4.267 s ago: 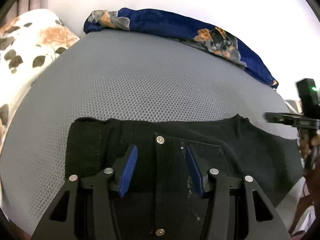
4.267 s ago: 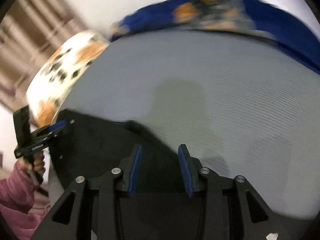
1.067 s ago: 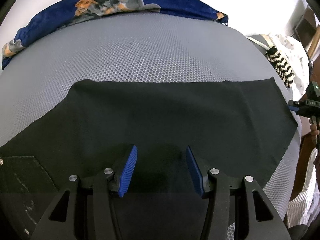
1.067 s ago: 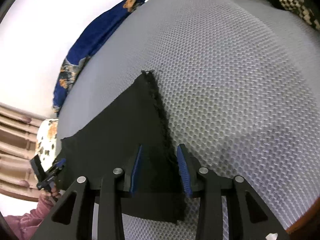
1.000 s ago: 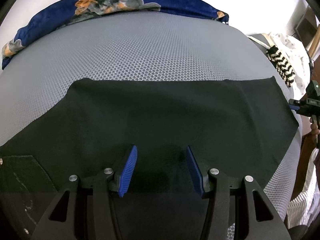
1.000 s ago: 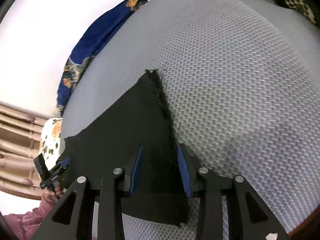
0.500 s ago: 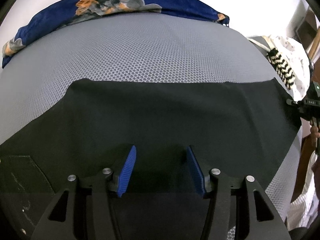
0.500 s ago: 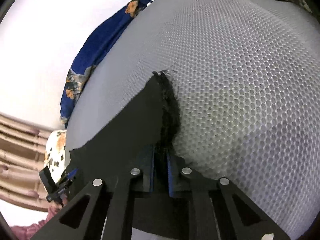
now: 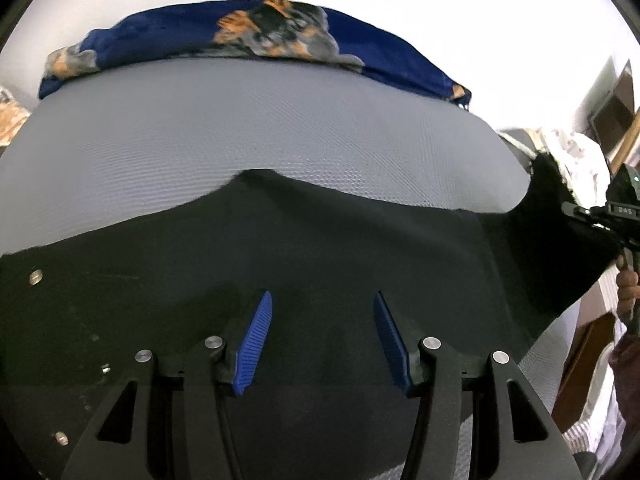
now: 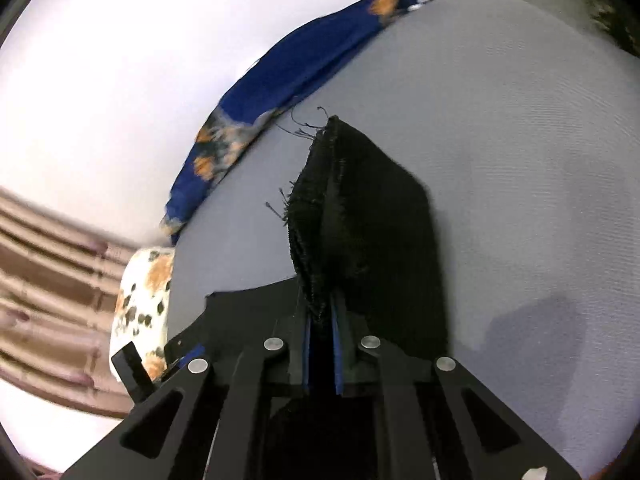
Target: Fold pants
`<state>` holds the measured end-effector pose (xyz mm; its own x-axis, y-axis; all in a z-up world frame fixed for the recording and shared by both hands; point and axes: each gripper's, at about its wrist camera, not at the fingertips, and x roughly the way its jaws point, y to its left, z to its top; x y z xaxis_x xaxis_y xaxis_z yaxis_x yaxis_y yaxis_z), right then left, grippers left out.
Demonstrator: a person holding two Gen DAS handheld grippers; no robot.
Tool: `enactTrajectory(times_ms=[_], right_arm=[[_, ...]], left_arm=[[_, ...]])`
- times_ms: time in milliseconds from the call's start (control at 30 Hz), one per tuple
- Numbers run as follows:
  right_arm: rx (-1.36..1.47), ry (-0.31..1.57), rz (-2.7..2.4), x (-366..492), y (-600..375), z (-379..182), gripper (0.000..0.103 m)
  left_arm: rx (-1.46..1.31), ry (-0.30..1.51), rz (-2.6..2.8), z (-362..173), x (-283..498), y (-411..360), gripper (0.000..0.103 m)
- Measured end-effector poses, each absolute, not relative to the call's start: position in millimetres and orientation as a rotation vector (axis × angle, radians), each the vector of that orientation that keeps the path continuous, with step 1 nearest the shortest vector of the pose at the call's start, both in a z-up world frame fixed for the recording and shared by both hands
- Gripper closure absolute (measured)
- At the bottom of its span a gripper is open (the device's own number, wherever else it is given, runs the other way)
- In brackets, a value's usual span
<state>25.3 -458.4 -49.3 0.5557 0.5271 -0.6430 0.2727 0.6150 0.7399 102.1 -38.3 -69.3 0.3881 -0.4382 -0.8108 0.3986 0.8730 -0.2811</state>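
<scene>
Pants: black pants (image 9: pixel 320 248) lie spread across the grey mesh mattress (image 9: pixel 260 120), the cloth dark, matte and mostly flat, with small metal rivets (image 9: pixel 36 277) showing at the left in my left wrist view.
Far edge: it runs across the mattress with one soft peak where the cloth humps up near the middle.
Leg end: the hem (image 10: pixel 320 184) is raw and frayed, loose threads sticking out, and it stands up off the mattress in a folded, pointed flap.
My right gripper (image 10: pixel 320 324): my blue pads are pressed nearly together on that frayed hem, pinching the black cloth between them; the flap rises just ahead of my fingers.
Same grip from the left view: the lifted corner of the pants hangs from my right gripper at the right edge of the picture, clear of the mattress.
My left gripper (image 9: pixel 322 320): my jaws stand spread apart over the middle of the pants, nothing between the pads; whether my fingertips touch the cloth I cannot tell.
Surroundings: a blue floral blanket (image 9: pixel 260 36) lies along the far edge of the mattress, and a floral pillow (image 10: pixel 140 308) sits at its corner beside striped curtains (image 10: pixel 48 280).
</scene>
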Motion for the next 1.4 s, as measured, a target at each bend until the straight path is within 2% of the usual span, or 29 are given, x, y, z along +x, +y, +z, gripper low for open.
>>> enactTrajectory(times_ms=[500,667,767,833,900,1000,1100,1400], right_arm=[[0.772,1.235,0.426,104.3,-265.0,-90.4,0.097],[0.573,1.299,0.431,111.5,-213.9,-101.6,0.096],[0.541,1.290,0.445,111.1,-206.8,-98.8,0.085],[0.533,1.292,0.445,110.4,-205.5,-94.8,0.070],[0.525,1.294,0.450,107.5,-205.4,-88.6,0.066],[0.522,1.253,0.427,97.1,-215.3,-73.3,0.065],[0.548,1.200,0.352,86.9,-237.9,-61.4,0.059],[0.755,1.111,0.205,57.6,-297.2,-67.6,0.059]], left_arm=[[-0.163,0.971,-0.513,-55.2,94.6,35.0,0.049],[-0.196,0.966,-0.530,-51.7,95.9,42.7,0.049],[-0.201,0.967,-0.551,-50.6,96.2,42.6,0.049],[-0.213,0.976,-0.569,-51.3,96.0,41.3,0.049],[-0.229,0.994,-0.591,-52.4,97.5,37.8,0.049],[-0.266,1.028,-0.644,-54.9,99.6,30.2,0.049],[-0.337,1.107,-0.727,-62.8,103.0,20.2,0.049],[-0.472,1.362,-0.825,-97.2,110.6,-19.2,0.050]])
